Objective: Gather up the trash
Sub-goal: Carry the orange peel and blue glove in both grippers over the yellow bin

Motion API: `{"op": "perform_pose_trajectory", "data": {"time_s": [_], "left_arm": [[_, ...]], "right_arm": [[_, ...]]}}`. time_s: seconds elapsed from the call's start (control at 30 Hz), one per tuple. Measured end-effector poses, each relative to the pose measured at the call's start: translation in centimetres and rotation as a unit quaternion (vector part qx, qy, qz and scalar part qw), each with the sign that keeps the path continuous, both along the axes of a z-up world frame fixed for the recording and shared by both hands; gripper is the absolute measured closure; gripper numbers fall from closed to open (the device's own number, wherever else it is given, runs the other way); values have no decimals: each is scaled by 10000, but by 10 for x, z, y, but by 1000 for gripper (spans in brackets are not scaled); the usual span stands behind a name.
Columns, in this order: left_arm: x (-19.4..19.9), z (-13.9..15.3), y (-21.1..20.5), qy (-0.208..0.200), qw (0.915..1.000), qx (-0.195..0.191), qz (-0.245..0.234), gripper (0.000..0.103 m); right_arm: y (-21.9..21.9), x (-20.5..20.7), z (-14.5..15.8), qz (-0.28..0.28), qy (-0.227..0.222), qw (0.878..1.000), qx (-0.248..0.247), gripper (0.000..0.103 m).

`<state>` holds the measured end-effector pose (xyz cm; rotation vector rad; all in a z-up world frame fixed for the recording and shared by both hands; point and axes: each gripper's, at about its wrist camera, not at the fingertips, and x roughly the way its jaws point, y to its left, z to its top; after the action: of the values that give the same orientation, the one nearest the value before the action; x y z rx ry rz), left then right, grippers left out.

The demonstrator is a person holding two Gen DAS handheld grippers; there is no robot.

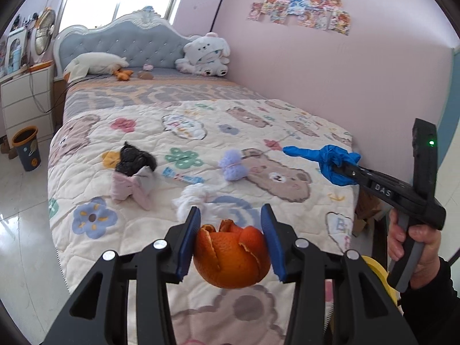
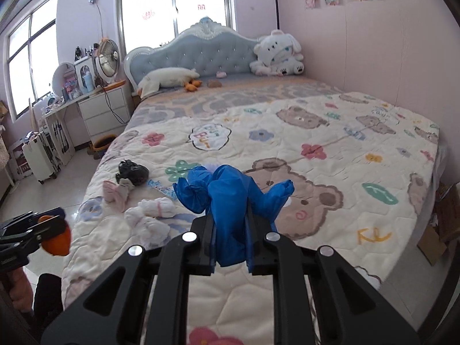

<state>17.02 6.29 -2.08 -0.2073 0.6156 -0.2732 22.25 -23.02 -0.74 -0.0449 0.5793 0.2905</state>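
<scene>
Left wrist view: above the bed (image 1: 201, 149), our left tool (image 1: 231, 240) clamps orange peel (image 1: 233, 256); right tool (image 2: 230, 243) pinches blue glove (image 2: 230, 198), both lifted for binning.

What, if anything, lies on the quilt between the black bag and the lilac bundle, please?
Only bare quilt, printed with a green knot, lies between the black bag and the lilac bundle; the left wrist view shows this best.
</scene>
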Motion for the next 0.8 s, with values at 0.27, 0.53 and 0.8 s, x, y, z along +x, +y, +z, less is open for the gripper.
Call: {"op": "perform_pose_trajectory", "data": {"time_s": [0.27, 0.53, 0.8], "left_arm": [[-36, 19, -55, -268, 9979, 56, -588, 62], [-63, 18, -110, -253, 9919, 34, -1240, 62], [-88, 12, -161, -182, 9839, 181, -1769, 62]], "right_arm": [[-40, -85, 23, -253, -204, 9995, 13, 89], [-100, -154, 15, -822, -99, 9965, 113, 89], [-150, -203, 5, -1238, 36, 9920, 238, 88]]}}
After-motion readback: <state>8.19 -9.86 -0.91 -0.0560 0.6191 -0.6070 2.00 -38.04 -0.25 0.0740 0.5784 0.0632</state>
